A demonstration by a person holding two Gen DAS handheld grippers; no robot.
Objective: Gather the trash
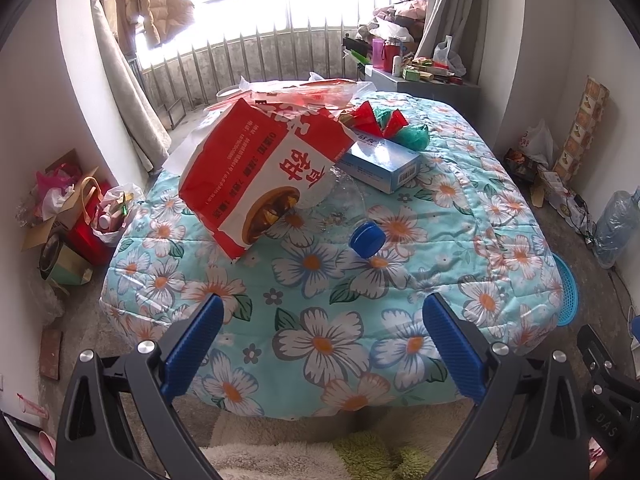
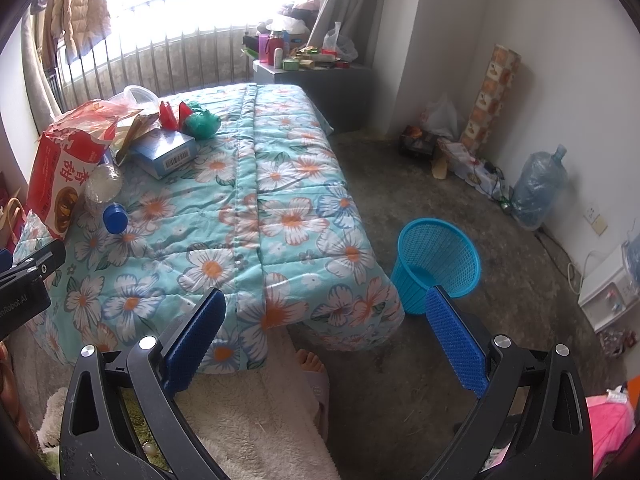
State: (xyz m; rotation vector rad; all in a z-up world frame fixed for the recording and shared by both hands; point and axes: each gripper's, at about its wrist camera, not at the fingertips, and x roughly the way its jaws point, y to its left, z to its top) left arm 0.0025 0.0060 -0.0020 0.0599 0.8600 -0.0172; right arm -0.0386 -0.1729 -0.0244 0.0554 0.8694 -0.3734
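Lying beyond both gaping, empty tongs [image 1: 323, 307] [image 2: 326, 302], the bottle [image 1: 352, 216] rests on the quilt [image 1: 460, 240].

I note quilted cotton-look floral bedspread [image 1: 320, 312], glossy red paper bag [image 1: 256, 176], clear crinkled plastic bottle [image 1: 344, 208], perforated blue plastic wastebasket [image 2: 438, 260], rough concrete floor [image 2: 400, 184].

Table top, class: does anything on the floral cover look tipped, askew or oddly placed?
Yes. The red-and-white bag stands tilted, leaning over the clear bottle, which lies on its side with its blue cap toward the camera. The blue box sits skewed behind them. The blue basket on the floor holds nothing visible.
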